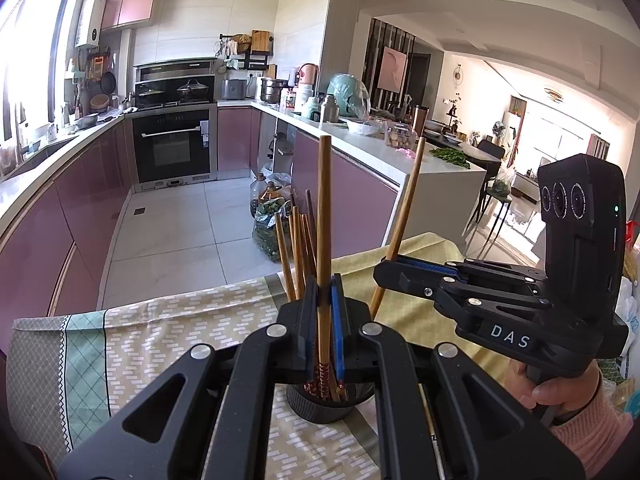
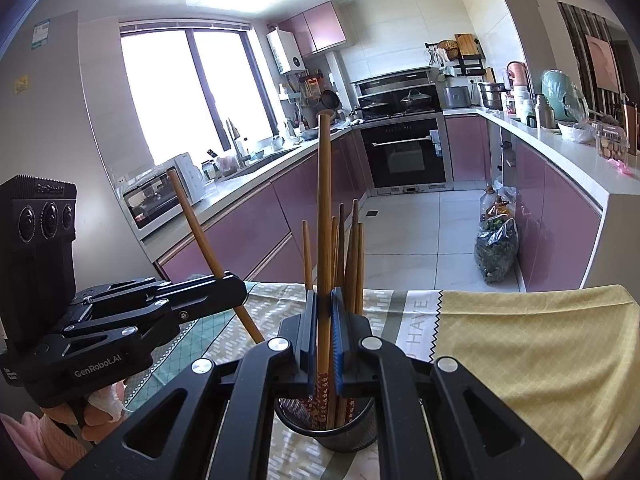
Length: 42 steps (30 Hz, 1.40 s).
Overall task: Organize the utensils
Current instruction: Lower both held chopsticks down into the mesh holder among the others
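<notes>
**Chopsticks: one clamped in each gripper above the holder**

Chopsticks stand bundled in a dark mesh cup (image 2: 326, 420) on the patterned tablecloth (image 2: 532, 344), patterned ends down, plain wooden ends up. Cup positioned near the table edge facing the kitchen floor.

Left gripper (image 1: 325, 300): closed on one chopstick (image 1: 324, 220), held roughly upright, lower patterned end at or just inside the cup mouth. Seen from the right wrist view, left gripper (image 2: 234, 292) clamps its chopstick (image 2: 200, 232) at a slant, top leaning away from the cup.

Right gripper (image 2: 325, 304): closed on a second chopstick (image 2: 324, 220), near vertical, lower end reaching down toward the cup among the others. From the left wrist view, right gripper (image 1: 390, 270) grips its chopstick (image 1: 404, 212) tilted, lower end passing behind the cup rim; whether inside or just outside the cup, cannot tell.

Judged step: delivery of two loose chopsticks into the cup, both poised over or at the opening, not yet released.

Next move, as judged: straighten each stick over the opening, lower until the tip is well inside the rim, then loosen the grip. Risk noted: the tilted stick may catch the rim or nudge the light cup; the two grippers sit close together, so staggered release advisable.

Beyond the table: pink kitchen cabinets (image 2: 248, 236), oven (image 2: 404, 152), bagged greens on the floor (image 2: 496, 248).
</notes>
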Motion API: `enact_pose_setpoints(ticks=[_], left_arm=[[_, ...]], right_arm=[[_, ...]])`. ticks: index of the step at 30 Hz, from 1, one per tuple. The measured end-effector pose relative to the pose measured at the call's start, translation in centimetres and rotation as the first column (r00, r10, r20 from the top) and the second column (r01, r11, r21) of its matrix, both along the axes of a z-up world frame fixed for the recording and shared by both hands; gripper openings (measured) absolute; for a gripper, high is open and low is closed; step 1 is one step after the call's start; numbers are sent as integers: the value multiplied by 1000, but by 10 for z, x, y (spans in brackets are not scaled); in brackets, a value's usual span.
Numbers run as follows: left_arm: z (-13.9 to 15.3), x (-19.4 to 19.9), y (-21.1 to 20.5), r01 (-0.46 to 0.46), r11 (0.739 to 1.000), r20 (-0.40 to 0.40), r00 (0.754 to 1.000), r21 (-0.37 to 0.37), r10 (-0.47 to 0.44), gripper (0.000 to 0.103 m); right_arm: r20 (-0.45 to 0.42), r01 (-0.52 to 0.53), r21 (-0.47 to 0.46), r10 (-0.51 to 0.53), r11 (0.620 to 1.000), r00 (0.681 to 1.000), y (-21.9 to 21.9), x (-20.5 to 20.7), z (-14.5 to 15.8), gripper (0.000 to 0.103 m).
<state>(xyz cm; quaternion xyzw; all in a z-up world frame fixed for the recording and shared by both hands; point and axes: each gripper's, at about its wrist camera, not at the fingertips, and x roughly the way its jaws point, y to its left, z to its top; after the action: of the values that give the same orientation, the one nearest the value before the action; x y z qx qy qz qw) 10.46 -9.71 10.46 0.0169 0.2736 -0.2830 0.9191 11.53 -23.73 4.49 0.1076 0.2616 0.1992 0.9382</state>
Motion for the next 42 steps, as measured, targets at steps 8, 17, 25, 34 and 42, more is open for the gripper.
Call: enact_pose_setpoints(ticks=[8, 17, 25, 34, 42], left_arm=[[-5, 6, 1, -3, 1000, -15, 1000, 3, 3, 7], [-14, 12, 0, -5, 1000, -30, 1000, 6, 5, 7], [-21, 15, 0, -6, 1000, -45, 999, 12, 6, 7], [-32, 20, -5, 1, 1000, -63, 998, 25, 1, 7], [-39, 29, -9, -5, 999, -79, 997, 37, 8, 8]], right_arm=[[-10, -1, -1, 1, 1000, 1000, 3, 1, -2, 6], [-21, -2, -2, 2, 1000, 1000, 4, 2, -7, 6], [-36, -3, -3, 3, 1000, 999, 5, 4, -13, 6], [-57, -10, -2, 10, 1000, 998, 5, 7, -20, 6], [-77, -21, -17, 20, 1000, 997, 11, 12, -26, 6]])
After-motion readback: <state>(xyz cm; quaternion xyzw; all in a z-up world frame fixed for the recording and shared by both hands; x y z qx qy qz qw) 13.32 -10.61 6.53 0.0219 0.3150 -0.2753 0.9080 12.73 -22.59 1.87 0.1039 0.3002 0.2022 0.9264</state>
